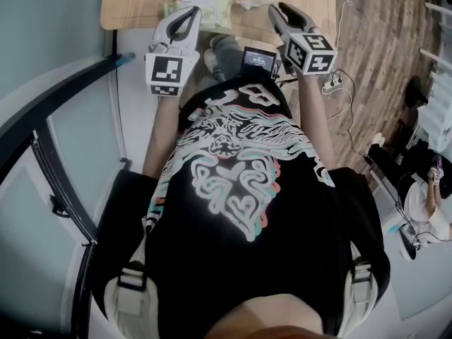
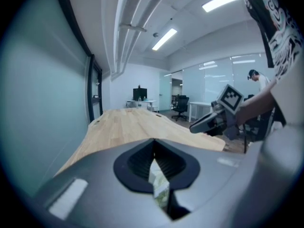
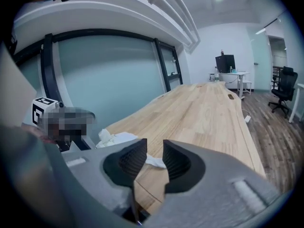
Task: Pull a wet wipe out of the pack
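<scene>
Pack (image 1: 220, 11) half behind left claw (image 1: 193, 11)

The green wipe pack (image 1: 219, 13) lies flat at top centre. The crumpled white wet wipe (image 1: 256, 1) lies just right of it.

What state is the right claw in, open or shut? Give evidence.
Open. The right claw has a clear gap between its pads; the wipe lies on the table beyond, ungripped.
</scene>
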